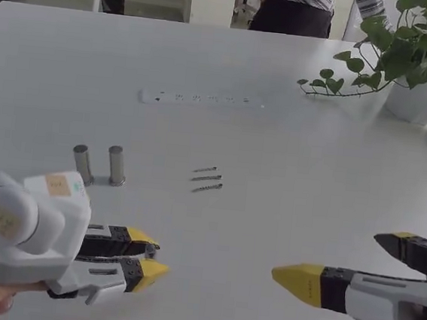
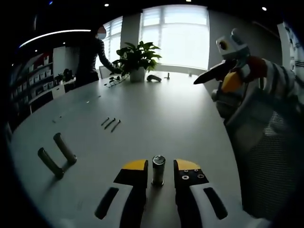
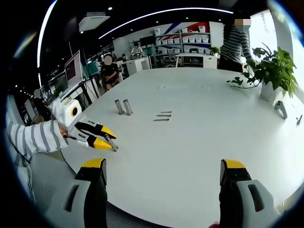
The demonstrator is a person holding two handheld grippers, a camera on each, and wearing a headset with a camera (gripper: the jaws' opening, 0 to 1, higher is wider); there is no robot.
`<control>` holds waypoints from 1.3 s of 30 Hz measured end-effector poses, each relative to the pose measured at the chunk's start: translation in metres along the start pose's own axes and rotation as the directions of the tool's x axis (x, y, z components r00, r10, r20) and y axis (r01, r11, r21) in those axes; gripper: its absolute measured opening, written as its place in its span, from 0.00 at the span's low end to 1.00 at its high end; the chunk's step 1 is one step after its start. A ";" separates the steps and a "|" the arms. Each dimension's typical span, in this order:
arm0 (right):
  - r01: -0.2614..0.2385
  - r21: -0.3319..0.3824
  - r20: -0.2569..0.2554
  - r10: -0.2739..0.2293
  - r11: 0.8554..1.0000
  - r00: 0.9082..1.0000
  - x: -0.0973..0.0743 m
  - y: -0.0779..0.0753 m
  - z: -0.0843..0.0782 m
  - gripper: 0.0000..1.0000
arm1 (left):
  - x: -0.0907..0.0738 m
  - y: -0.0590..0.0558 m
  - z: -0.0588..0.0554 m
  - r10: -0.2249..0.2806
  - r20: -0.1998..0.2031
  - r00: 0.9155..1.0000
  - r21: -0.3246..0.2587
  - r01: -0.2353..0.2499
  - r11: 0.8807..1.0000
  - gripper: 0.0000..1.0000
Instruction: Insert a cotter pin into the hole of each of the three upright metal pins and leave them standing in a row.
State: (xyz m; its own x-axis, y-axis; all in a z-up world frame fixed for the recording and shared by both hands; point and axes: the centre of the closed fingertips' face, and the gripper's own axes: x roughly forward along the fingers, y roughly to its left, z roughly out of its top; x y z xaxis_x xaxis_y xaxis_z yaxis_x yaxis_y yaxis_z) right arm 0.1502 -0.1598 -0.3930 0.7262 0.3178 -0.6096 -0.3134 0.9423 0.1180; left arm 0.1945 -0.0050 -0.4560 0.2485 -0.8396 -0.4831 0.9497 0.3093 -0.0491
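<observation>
Tabletop [image 1: 288, 175] white and broad. At the near left, left tool [image 1: 155, 256], narrowed onto one metal pin [image 2: 158, 170] and holding it upright between the yellow-tipped jaws, plain to see in the left gripper view; a small grey stub at that tool's tips in the right gripper view. At the near right, right tool [image 1: 329, 256], jaws spread wide over bare surface, tips aimed toward the left tool and well apart from it. Further out on the left, two other pins [image 1: 116, 164] standing side by side, close together but not touching. Just to their right, three cotter pins [image 1: 207, 178] lying flat in a short set of parallel lines, apart from the standing pair and from either tool. Beyond those, a white power strip [image 1: 200, 98] lying across the middle. At the far right corner, a leafy plant [image 1: 414, 43] in a white pot [image 1: 412, 103]. Behind the far edge, a person [image 3: 235, 45] in a striped top.
</observation>
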 end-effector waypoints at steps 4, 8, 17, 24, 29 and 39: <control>-0.005 -0.001 0.002 0.005 1.000 1.000 0.000 0.002 0.000 0.98 | -0.007 -0.002 0.004 0.007 0.005 1.000 0.010 -0.007 1.000 0.30; -0.008 -0.004 0.002 0.008 1.000 1.000 0.000 0.002 -0.001 0.98 | -0.018 -0.006 0.016 -0.002 0.057 0.998 -0.022 0.004 1.000 0.37; -0.020 -0.010 0.000 0.020 1.000 1.000 0.002 0.003 -0.001 0.98 | -0.042 -0.013 0.026 0.037 0.084 0.996 -0.059 -0.032 0.998 0.72; -0.023 -0.015 -0.003 0.023 1.000 1.000 0.002 -0.001 -0.001 0.98 | -0.055 -0.005 0.008 0.150 0.038 0.988 -0.113 -0.145 0.983 0.78; -0.017 -0.020 -0.007 0.017 1.000 1.000 0.001 -0.009 -0.003 0.98 | -0.069 -0.002 0.010 0.232 0.058 0.971 -0.131 -0.223 0.966 0.89; 0.021 -0.096 -0.044 -0.025 0.995 0.999 -0.001 -0.036 0.003 0.98 | -0.081 -0.013 0.019 0.305 0.073 0.949 -0.267 -0.276 0.923 0.99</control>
State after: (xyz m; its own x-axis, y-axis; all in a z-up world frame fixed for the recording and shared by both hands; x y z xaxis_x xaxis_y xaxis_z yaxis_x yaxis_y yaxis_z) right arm 0.1624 -0.1940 -0.3941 0.7060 0.2893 -0.6465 -0.3559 0.9341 0.0293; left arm 0.1659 0.0507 -0.3999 0.5397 -0.7352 -0.4102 0.7571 0.6369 -0.1454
